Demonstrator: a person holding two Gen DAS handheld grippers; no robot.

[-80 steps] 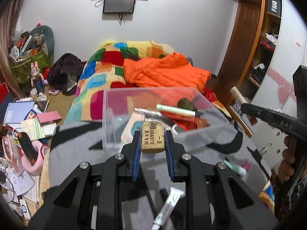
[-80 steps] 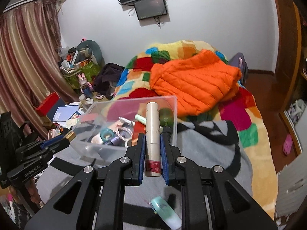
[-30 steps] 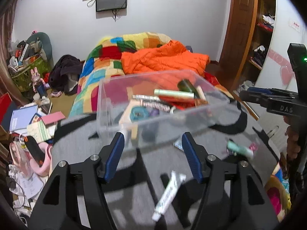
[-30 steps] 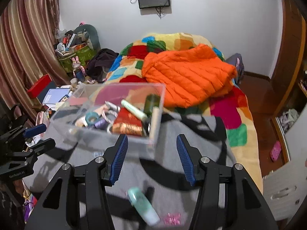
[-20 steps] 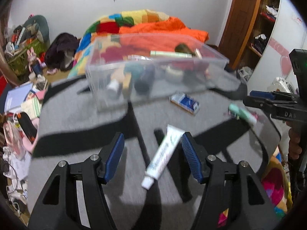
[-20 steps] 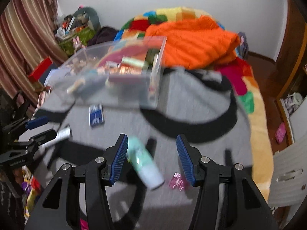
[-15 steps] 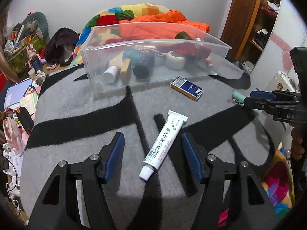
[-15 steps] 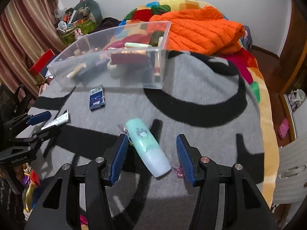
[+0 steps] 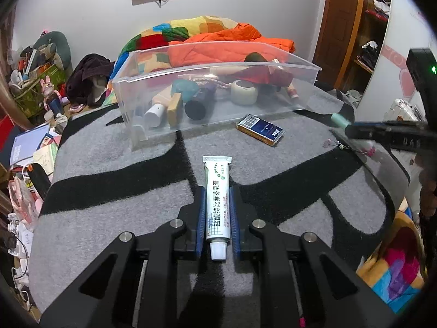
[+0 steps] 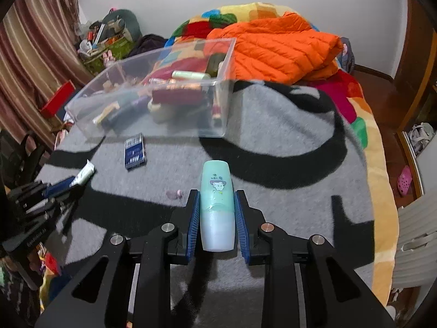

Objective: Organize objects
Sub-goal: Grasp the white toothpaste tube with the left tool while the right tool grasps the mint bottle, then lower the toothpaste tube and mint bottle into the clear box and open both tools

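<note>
My left gripper points down at the grey and black blanket. Its jaws are closing, and the blue pads press both sides of a white ointment tube lying cap toward me. In the right wrist view my right gripper is closing too, its pads against a mint-green bottle that lies on the blanket. The clear plastic box, holding several small items, stands beyond both. A dark blue packet lies in front of the box.
A small pink clip lies left of the bottle. An orange jacket and a patchwork quilt sit behind the box. Floor clutter is on the left. The bed drops off to the right toward a wooden floor.
Both grippers dropped toward the blanket, then closed: the left pads came in on the tube, the right pads on the green bottle. Earlier the eraser and a tube went into the box.
</note>
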